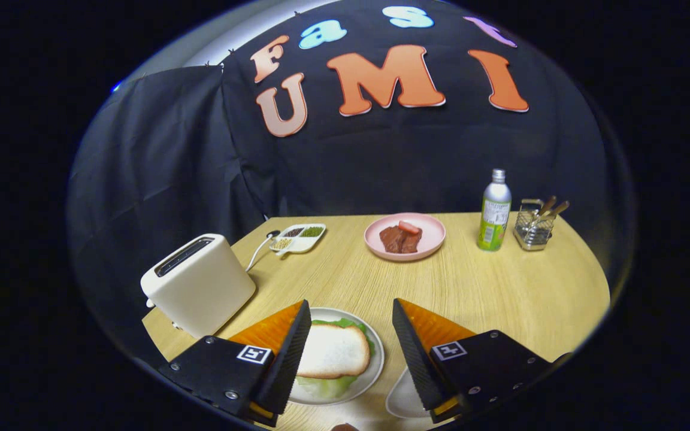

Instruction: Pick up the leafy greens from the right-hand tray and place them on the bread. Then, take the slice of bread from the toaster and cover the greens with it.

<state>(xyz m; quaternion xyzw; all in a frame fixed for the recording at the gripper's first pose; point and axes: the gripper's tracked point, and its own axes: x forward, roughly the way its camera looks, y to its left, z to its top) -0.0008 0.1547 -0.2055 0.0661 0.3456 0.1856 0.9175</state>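
from my remote seat, what i log:

gripper [351, 353]: jaws standing wide apart, gripping nothing, ribbed inner faces turned toward each other, hovering above the near edge of the bench.

bench [501, 287]: pale wood-grain top, rounded by the lens.

white plate [375, 365]: round, glossy, lying partly between the jaws and partly behind the left one. it holds a slice of bread [334, 351], soft-looking, pale with a thin tan crust, lying flat on top of leafy greens [336, 385], whose ruffled light-green edges poke out in front of and behind the slice. whatever lies under the greens is hidden.

second white dish [402, 398]: just a curved rim beside the right jaw; its contents are cut off, i cannot tell what is in it.

toaster [198, 282]: cream, smooth, boxy with rounded corners, left of the plate, slot on top dark; i cannot make out anything inside. a white cord [258, 251] trails behind it.

divided tray [298, 237]: small, white, with compartments of dark, green and yellowish grains.

pink plate [405, 236]: far centre, carrying brown chunks with a red piece on top.

bottle [494, 211]: slim, metal cap, green-and-white label, upright at the far right.

wire basket [533, 228]: beside the bottle, with wooden handles sticking out.
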